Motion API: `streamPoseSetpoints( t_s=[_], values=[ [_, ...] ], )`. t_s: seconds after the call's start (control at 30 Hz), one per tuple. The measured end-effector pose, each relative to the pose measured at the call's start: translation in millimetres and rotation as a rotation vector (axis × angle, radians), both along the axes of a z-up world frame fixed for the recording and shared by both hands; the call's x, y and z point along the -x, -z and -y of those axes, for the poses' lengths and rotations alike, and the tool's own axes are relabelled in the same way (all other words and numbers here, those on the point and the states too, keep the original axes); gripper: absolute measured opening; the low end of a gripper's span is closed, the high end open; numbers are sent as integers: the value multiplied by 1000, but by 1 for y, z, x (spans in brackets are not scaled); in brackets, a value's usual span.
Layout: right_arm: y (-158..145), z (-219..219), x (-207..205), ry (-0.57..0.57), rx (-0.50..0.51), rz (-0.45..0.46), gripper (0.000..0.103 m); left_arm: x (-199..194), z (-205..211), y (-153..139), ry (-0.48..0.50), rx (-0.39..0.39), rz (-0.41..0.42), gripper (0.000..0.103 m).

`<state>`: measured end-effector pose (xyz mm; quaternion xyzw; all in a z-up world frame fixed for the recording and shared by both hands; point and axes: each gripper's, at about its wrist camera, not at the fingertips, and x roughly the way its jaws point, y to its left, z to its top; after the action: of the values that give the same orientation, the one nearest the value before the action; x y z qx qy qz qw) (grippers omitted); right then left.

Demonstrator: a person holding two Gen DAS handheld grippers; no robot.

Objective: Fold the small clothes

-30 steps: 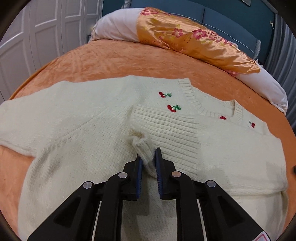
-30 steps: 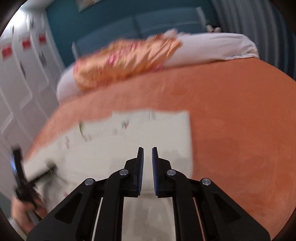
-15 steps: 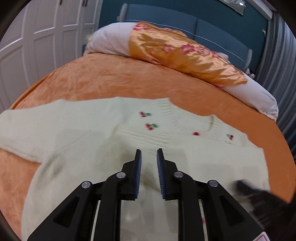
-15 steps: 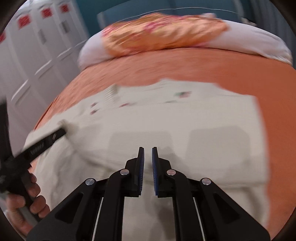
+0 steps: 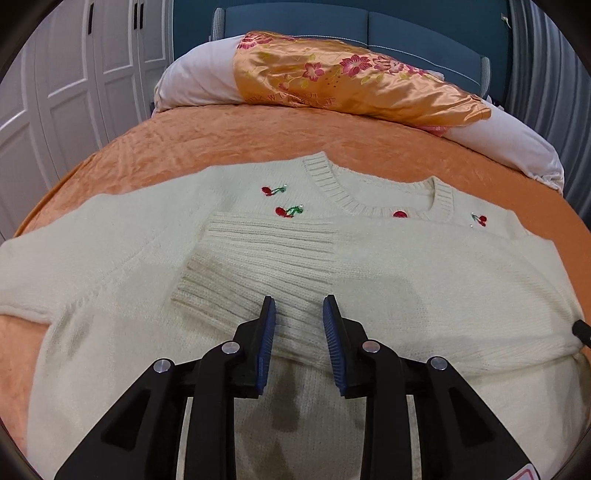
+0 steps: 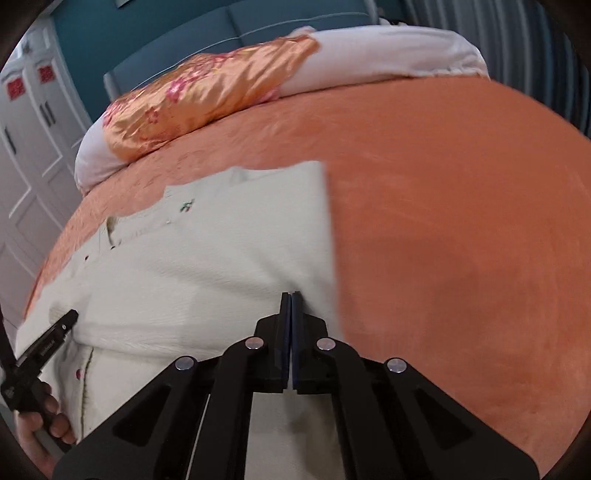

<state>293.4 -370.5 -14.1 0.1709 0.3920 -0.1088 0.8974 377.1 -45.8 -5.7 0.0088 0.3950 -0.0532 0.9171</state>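
Note:
A cream knit sweater (image 5: 406, 266) with red cherry embroidery lies flat on the orange bedspread (image 5: 184, 147). Its right sleeve is folded across the chest, with the ribbed cuff (image 5: 258, 266) just beyond my left gripper (image 5: 299, 306). That gripper's jaws are opening, and the pads press on nothing. In the right wrist view the sweater (image 6: 207, 266) reaches to a straight right edge. My right gripper (image 6: 291, 297) is shut, with its tips over the knit near that edge. A hand (image 6: 40, 424) holds the left gripper (image 6: 55, 332) at the lower left.
An orange floral satin pillow (image 5: 351, 85) and white bedding (image 5: 199, 85) lie along the head of the bed, before a blue headboard (image 5: 369, 26). White wardrobe doors (image 5: 74, 92) stand at the left. Bare bedspread (image 6: 461, 221) stretches to the right of the sweater.
The left gripper let go of the sleeve cuff, which now lies flat on the chest, and its jaws widened. The right gripper closed and swung to the sweater's right edge.

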Motion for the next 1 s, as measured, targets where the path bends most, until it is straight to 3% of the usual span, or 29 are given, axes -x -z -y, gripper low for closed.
streamPoseSetpoints(
  t_s=[0.07,0.13,0.3,0.57,0.67,0.77,0.83,0.87,0.93,1.0],
  values=[
    [0,-19,-8,-14,112,-19,0,0,1,0,-2,-5,-1,29],
    [5,-26,-8,-13,162,-27,0,1,3,0,-5,-25,0,29],
    [10,-5,5,22,61,9,0,2,8,1,-5,-60,7,30],
    [13,-8,13,24,73,35,0,3,9,1,-7,-63,15,30],
    [14,-10,12,24,86,43,0,3,4,-3,-6,-26,8,30],
    [15,-10,12,24,87,48,0,12,-23,-20,-29,50,-7,33],
    [15,-10,12,24,87,51,0,22,-51,-32,-83,62,13,51],
    [15,-10,12,23,88,52,0,27,-70,-39,-111,79,26,55],
    [15,-10,12,23,89,52,0,34,-122,-53,-196,100,42,67],
    [15,-10,12,23,87,51,0,33,-189,-64,-319,112,26,69]
  ],
)
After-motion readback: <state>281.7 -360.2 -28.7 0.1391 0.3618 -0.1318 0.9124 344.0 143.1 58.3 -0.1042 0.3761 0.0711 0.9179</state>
